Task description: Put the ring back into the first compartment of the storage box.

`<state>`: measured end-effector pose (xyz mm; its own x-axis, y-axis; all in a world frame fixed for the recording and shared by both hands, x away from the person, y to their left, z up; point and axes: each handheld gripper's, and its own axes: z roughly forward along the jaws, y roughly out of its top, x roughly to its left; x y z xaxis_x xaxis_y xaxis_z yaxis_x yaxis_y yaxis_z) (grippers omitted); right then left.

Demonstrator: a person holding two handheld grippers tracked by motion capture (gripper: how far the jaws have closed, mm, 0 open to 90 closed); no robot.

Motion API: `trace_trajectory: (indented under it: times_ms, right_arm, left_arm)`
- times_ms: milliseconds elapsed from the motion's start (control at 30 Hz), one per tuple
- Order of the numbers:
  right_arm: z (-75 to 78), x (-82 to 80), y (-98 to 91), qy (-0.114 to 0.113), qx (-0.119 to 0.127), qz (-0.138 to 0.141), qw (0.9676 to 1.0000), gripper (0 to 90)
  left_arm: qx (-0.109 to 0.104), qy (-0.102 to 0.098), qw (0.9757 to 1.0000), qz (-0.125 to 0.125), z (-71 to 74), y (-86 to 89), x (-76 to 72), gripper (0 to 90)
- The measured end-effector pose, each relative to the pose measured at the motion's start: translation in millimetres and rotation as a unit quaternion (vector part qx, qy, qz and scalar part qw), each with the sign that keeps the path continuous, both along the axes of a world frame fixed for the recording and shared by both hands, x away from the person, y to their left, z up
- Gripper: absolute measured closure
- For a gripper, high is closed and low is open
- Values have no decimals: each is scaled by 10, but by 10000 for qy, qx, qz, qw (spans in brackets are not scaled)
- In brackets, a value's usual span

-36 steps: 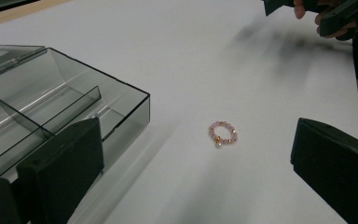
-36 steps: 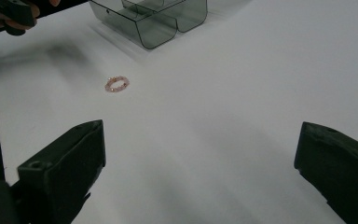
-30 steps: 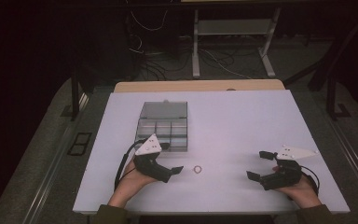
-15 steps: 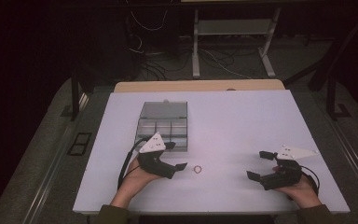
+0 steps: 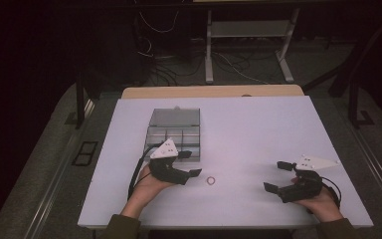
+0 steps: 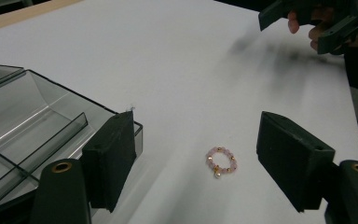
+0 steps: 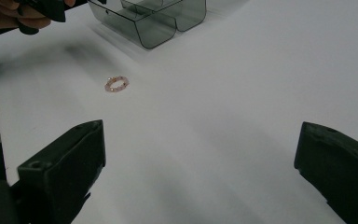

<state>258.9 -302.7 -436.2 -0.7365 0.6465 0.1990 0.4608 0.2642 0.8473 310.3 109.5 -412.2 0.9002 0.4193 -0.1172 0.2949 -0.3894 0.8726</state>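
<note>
High view shows the bead ring (image 5: 210, 180) lying flat on the white table (image 5: 258, 129), a round loop with no long axis, its small charm towards me. Just left of it, my left gripper (image 5: 191, 164) has been closing its jaws, still apart and gripping nothing. Beside them, the clear compartment box (image 5: 174, 132) looks empty. My right gripper (image 5: 280, 177) rests well apart, gaping, holding nothing.
</note>
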Motion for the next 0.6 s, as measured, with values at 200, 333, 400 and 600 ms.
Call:
trace_trajectory:
  times_ms: [200,333,400,600]
  right_arm:
    - [2,-2,-5,5,21,-7,10000,17]
    - [3,-2,-7,3,24,-3,10000,17]
    - [2,-1,-8,2,21,-6,10000,17]
    - [4,0,-12,11,32,-7,10000,17]
  left_arm:
    - [-66,49,9999,-65,19,-47,30,326]
    - [-82,39,9999,-110,40,-83,57,358]
    - [-110,27,9999,-125,50,-103,68,367]
    - [-61,-5,9998,-162,51,-188,78,393]
